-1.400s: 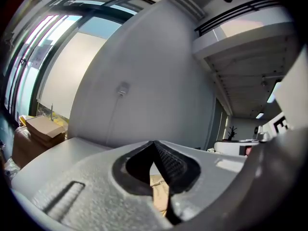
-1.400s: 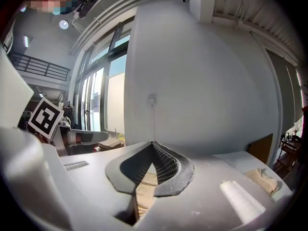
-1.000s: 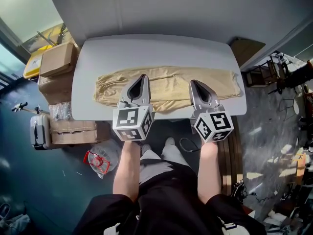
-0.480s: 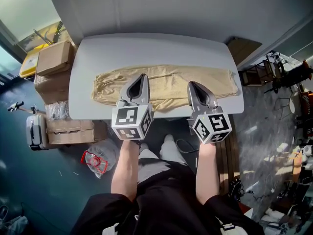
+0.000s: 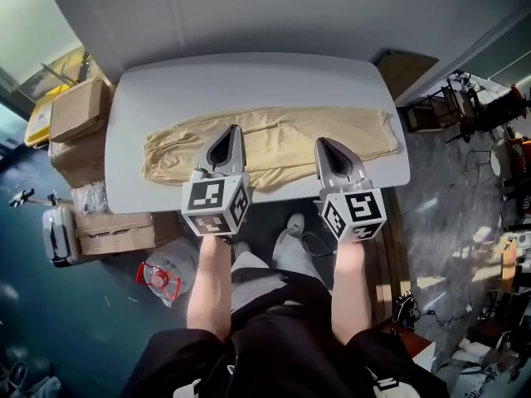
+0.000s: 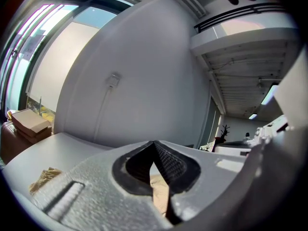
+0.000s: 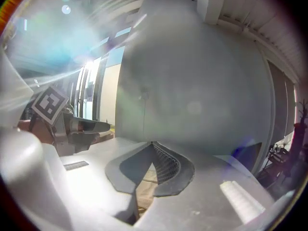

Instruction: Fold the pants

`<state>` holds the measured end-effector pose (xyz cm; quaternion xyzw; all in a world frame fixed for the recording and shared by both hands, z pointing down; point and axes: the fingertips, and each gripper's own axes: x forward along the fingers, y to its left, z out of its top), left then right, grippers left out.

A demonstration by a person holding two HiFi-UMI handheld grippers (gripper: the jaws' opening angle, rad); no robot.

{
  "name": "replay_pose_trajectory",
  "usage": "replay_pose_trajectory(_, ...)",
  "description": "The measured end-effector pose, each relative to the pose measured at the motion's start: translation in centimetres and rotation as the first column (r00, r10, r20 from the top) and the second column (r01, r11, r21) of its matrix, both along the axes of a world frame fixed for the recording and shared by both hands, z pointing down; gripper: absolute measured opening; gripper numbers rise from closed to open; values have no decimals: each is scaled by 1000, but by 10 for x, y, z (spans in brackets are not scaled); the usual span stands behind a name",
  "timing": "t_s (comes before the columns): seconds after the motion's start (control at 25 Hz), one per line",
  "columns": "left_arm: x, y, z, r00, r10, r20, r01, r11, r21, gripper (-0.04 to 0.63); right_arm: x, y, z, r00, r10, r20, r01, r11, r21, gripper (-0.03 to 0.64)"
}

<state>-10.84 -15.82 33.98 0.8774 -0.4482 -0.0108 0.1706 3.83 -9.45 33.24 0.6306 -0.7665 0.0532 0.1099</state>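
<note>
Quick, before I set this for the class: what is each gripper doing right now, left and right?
Left gripper: closed, tips together above the pants, no cloth seen pinched.
Right gripper: closed, tips together, no cloth seen pinched.

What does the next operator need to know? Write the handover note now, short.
Left gripper: jaws closed tip to tip, nothing pinched, over the near edge of the pants, left of centre.
Right gripper: likewise closed and empty, right of centre.
Pants: stretched full length, left to right, on the white table.
Done: laid out flat; no crosswise fold visible.
Left: grasp and fold, probably end over end.
</note>
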Motion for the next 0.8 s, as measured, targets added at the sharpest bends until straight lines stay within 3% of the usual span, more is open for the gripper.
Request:
replay_pose_trajectory(0.4,104,-9,21,989,135,59,-132,990,-41,3,101,2,23,993,115,32,-114,992,-46,6)
replay_pose_trajectory(0.8,231,0,58,950,293,110,-278,952,-131,3,220,21,60,959,266,96,-253,960,-122,6)
